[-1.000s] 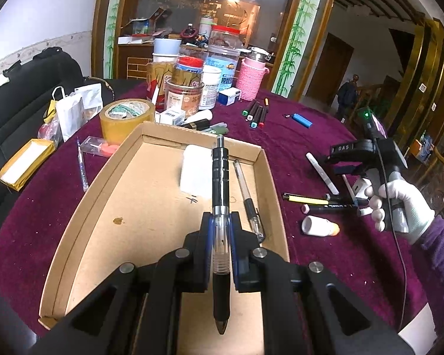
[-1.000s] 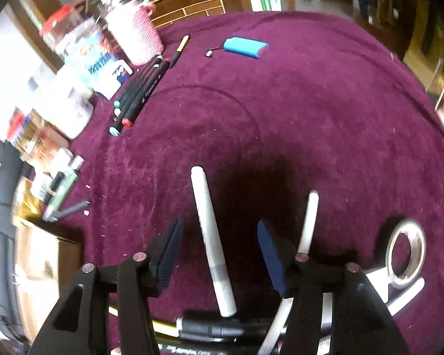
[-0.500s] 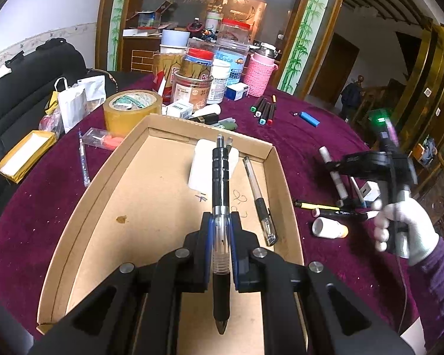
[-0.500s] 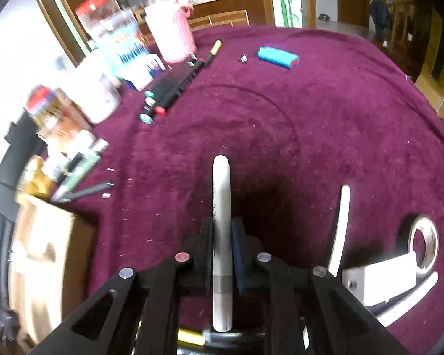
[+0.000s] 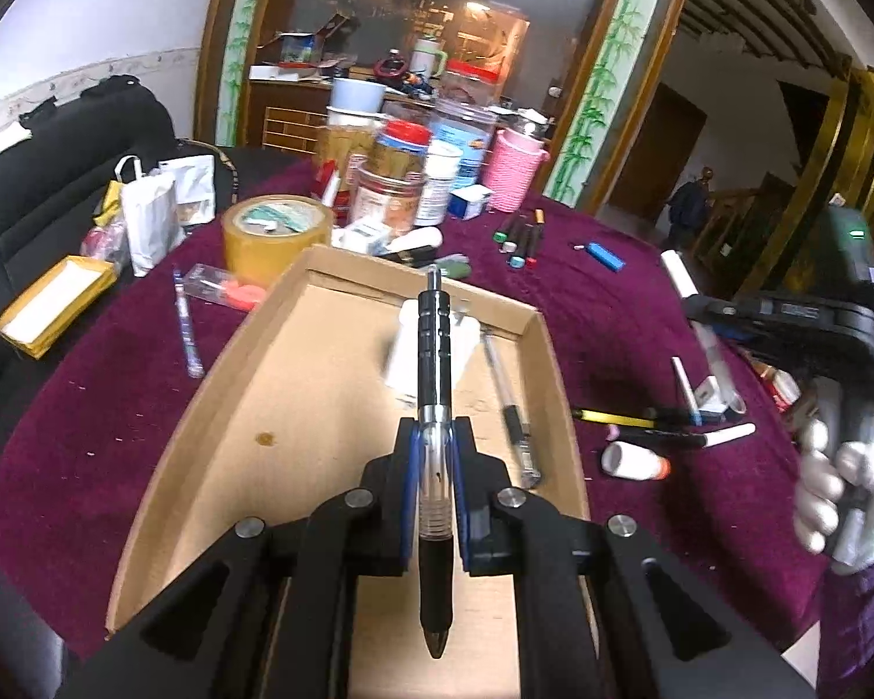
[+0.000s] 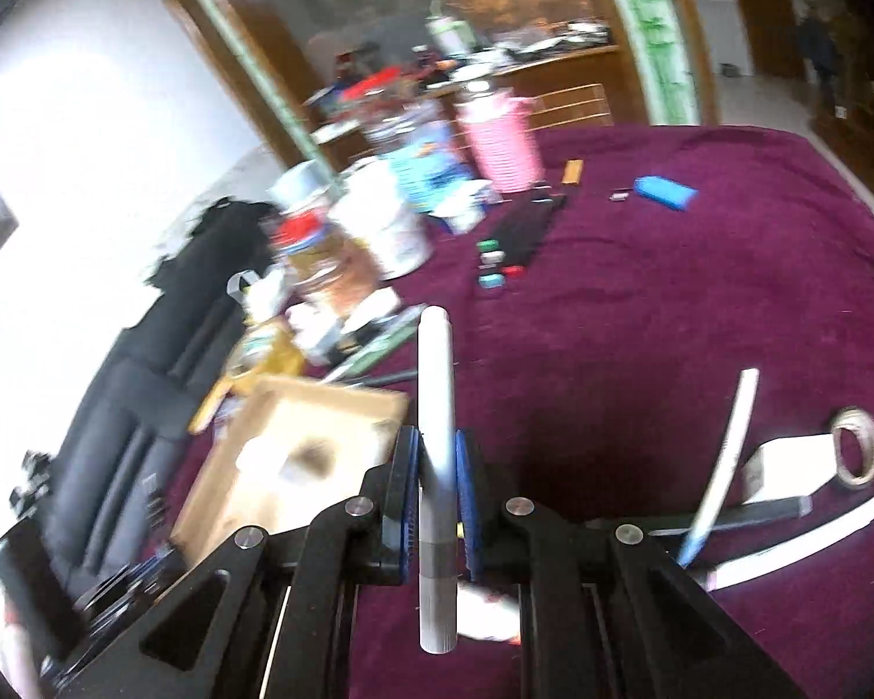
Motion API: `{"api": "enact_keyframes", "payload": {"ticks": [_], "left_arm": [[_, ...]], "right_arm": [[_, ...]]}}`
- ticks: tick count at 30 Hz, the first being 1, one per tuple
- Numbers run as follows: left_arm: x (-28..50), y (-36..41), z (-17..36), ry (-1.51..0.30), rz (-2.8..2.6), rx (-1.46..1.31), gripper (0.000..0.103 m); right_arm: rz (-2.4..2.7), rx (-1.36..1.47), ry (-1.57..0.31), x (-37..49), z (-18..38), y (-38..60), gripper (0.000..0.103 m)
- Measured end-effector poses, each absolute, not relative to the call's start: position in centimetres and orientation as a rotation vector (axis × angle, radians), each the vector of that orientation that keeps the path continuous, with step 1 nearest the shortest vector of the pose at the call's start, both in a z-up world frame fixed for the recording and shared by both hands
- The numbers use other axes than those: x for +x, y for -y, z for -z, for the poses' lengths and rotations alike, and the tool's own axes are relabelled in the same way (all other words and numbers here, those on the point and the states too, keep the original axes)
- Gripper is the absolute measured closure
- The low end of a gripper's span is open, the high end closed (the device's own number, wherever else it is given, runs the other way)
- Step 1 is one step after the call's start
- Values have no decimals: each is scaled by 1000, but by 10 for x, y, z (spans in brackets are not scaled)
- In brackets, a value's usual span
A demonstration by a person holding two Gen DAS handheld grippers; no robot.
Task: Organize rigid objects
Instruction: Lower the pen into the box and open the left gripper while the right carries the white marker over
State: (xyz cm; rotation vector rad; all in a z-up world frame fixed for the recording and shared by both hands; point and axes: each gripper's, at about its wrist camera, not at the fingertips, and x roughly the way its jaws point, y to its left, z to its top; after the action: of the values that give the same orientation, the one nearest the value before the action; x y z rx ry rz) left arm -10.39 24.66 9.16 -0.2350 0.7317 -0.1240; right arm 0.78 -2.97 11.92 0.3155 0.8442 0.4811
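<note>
My left gripper [image 5: 435, 489] is shut on a black click pen [image 5: 434, 384], held lengthwise above the shallow cardboard box [image 5: 215, 408]. A white block [image 5: 405, 349] and another pen [image 5: 510, 402] lie inside that box. My right gripper [image 6: 437, 495] is shut on a white marker [image 6: 436, 408], lifted off the purple tablecloth [image 6: 670, 303]. In the left wrist view that right gripper [image 5: 693, 306] hangs at the right edge in a white-gloved hand [image 5: 845, 489], the white marker [image 5: 679, 274] sticking out of it. The box [image 6: 262, 442] shows blurred to the lower left in the right wrist view.
Loose pens, a white cap [image 5: 632, 460] and markers [image 5: 641, 419] lie right of the box. Jars, a pink cup [image 5: 515, 169] and a tape roll [image 5: 274, 227] crowd the far side. Dark markers [image 6: 524, 233], a blue lighter [image 6: 664, 191] and a small tape ring [image 6: 856, 445] rest on the cloth.
My right gripper closed on the white marker, lifted it off the cloth and swung left toward the box. The left gripper kept holding the black pen over the box.
</note>
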Motion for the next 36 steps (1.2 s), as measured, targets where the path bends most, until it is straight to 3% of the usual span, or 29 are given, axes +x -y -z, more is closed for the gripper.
{"api": "enact_keyframes", "payload": {"ticks": [15, 29, 31, 33, 36], "left_arm": [[-30, -273, -78, -864, 25, -150, 93], [40, -265, -38, -1010, 8, -138, 92], [43, -264, -38, -1011, 16, -141, 83], [44, -264, -39, -1008, 8, -143, 61], [43, -271, -42, -1002, 26, -189, 50]], "right_arm": [[-618, 343, -1058, 27, -57, -71, 89], [-513, 279, -1113, 66, -27, -98, 88], [-508, 269, -1101, 66, -29, -98, 88], [-479, 252, -1093, 67, -29, -98, 88], [-482, 274, -1083, 68, -33, -90, 83]]}}
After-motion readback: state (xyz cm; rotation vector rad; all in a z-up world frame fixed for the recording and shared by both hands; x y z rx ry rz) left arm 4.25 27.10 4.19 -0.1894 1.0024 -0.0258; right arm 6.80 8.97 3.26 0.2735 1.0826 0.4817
